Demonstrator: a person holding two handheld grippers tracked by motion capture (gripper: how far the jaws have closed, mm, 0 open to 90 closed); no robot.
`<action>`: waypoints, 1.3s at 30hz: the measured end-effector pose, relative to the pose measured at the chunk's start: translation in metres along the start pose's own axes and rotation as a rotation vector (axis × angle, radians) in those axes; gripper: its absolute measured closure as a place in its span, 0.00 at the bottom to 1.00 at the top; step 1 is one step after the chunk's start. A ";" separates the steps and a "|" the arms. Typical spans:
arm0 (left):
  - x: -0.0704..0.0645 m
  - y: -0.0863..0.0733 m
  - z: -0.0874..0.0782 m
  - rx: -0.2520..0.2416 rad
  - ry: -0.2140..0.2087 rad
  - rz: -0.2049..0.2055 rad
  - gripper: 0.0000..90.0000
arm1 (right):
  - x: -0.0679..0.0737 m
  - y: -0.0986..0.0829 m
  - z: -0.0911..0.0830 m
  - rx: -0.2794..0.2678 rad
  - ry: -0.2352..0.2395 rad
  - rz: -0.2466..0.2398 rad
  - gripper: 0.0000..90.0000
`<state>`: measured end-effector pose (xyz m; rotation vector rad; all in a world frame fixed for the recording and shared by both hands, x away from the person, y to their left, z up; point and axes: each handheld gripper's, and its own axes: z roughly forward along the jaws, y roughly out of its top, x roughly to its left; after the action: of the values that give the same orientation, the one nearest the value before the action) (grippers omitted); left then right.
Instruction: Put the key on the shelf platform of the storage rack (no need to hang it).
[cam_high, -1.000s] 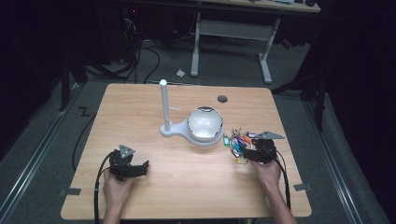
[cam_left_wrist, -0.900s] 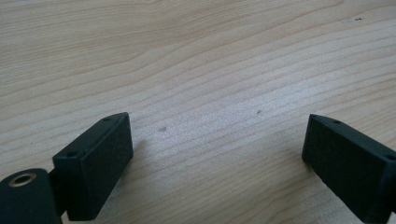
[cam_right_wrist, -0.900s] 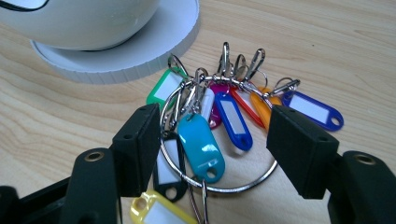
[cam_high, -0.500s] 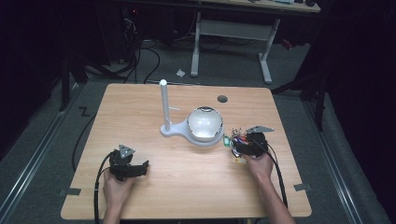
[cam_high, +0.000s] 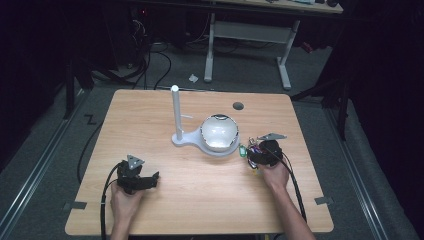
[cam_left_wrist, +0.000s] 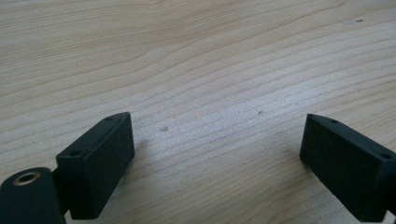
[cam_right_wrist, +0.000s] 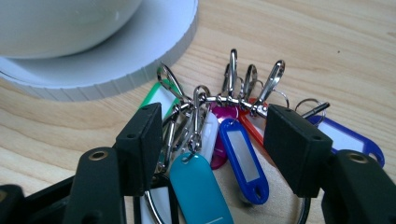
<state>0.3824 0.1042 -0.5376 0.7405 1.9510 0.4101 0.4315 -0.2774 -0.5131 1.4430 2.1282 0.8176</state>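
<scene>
Right tongs (cam_right_wrist: 208, 140) have slid onto the key tags (cam_right_wrist: 219, 154), jaws apart around them, so close squarely on the bunch; left tongs (cam_left_wrist: 217, 154) gape empty over the tabletop (cam_left_wrist: 196, 56).

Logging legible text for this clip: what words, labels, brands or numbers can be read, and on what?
None can be read. The key tags between the jaws of the right gripper show blank inserts; the white stand and the table carry no print.

Light wooden tabletop (cam_high: 200, 200), round hole (cam_high: 238, 106) near its far edge. Resting directly on it: a white stand (cam_high: 186, 139) with upright post and a white bowl (cam_high: 219, 132) at centre; a bunch of coloured key tags (cam_right_wrist: 219, 140) just beside the stand's base, right of centre.
</scene>
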 end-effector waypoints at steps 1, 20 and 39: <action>0.000 0.000 0.000 0.000 0.000 0.000 0.12 | 0.000 -0.001 0.001 0.005 0.000 0.001 0.43; 0.001 0.001 0.000 -0.009 -0.003 0.005 0.14 | -0.005 -0.002 0.007 0.023 0.080 0.012 0.66; 0.001 0.001 0.000 -0.013 -0.002 0.001 0.15 | -0.001 -0.003 0.002 0.022 0.056 -0.072 0.86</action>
<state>0.3828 0.1058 -0.5375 0.7337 1.9442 0.4216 0.4312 -0.2785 -0.5166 1.3605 2.2245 0.8191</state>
